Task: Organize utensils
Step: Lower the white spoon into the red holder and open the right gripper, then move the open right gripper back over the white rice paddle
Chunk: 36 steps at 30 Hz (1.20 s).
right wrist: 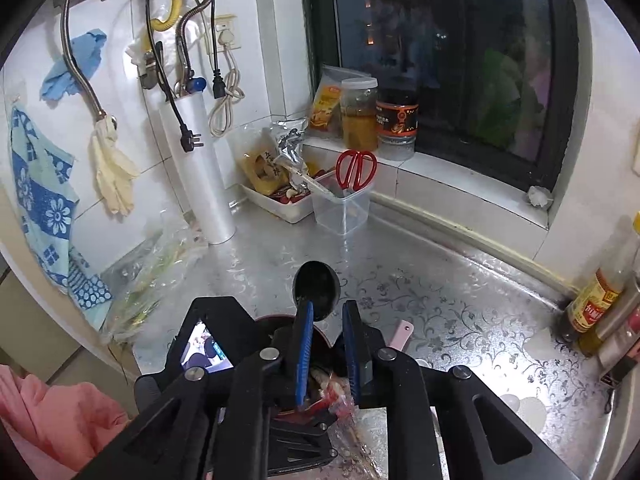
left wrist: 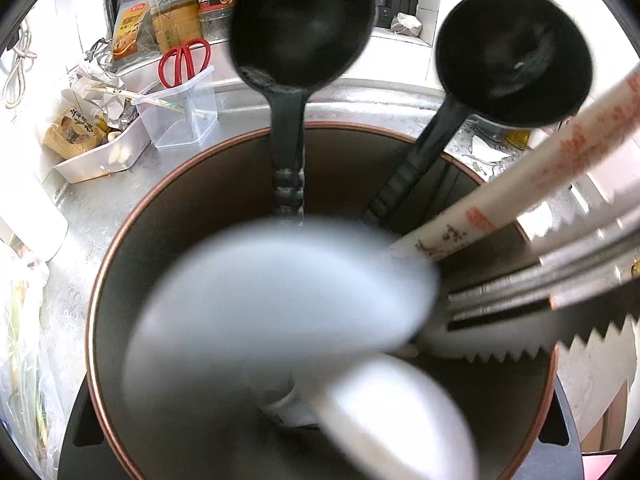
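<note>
Clear bin (left wrist: 180,114) with red scissors (left wrist: 184,60), counter (left wrist: 92,204) far left; utensil holder (left wrist: 192,184) clenched by left hand-held gripper (left wrist: 320,432), containing two black ladles (left wrist: 300,20), wrapped chopsticks (left wrist: 540,172); right hand-held gripper (right wrist: 326,344) released, nothing between pads.

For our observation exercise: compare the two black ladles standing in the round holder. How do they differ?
The middle ladle stands nearly upright at the holder's far wall; the right ladle leans out rightward. The middle one's bowl looks blurred, the right one's sharper, with a glint. Both are black, bowls up, handles down inside.
</note>
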Motion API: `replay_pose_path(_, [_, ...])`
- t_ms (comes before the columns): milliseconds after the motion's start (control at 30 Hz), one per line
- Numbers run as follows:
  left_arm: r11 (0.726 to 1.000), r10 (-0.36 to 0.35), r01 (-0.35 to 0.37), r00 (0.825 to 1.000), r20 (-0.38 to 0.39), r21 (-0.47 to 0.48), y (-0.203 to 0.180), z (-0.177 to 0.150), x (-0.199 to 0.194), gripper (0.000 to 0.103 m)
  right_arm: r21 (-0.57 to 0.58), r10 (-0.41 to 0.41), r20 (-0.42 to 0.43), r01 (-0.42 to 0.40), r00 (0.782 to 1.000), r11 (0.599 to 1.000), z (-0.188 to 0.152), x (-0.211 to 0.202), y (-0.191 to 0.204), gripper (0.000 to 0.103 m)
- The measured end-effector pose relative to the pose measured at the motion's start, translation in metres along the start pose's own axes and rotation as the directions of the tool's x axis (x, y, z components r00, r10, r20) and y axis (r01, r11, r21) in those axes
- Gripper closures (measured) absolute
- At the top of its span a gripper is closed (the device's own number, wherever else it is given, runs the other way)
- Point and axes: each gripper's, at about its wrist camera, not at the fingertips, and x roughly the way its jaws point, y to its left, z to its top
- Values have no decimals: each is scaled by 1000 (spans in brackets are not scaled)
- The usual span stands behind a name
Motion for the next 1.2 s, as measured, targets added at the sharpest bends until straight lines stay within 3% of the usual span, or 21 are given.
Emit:
replay_pose_path(533, [1000,2,-2,1000,-2,2,1,0,-2,13,147,-88,61,79,994,986,-1,-25,-45,86])
replay_pose_path(933, [1000,2,-2,1000,-3,4,1,0,-3,13,294,-223,32,204,974,934,-22,-41,-100,85])
replay_pose_path(1000, [1000,3,-3,1000,-3,5,1,0,-3,13,318,-252,-8,242,968,917,-32,-39,-111,77])
replay_pose_path(1067, [1000,4,-4,1000,-4,6,1,0,-4,13,347,-270,-60,274,961,897,-45,-33,-121,52])
replay_pose_path(1200, [1000,7,-7,1000,-6,8,0,0,-3,13,402,-264,-134,295,955,867,-71,-26,-139,32])
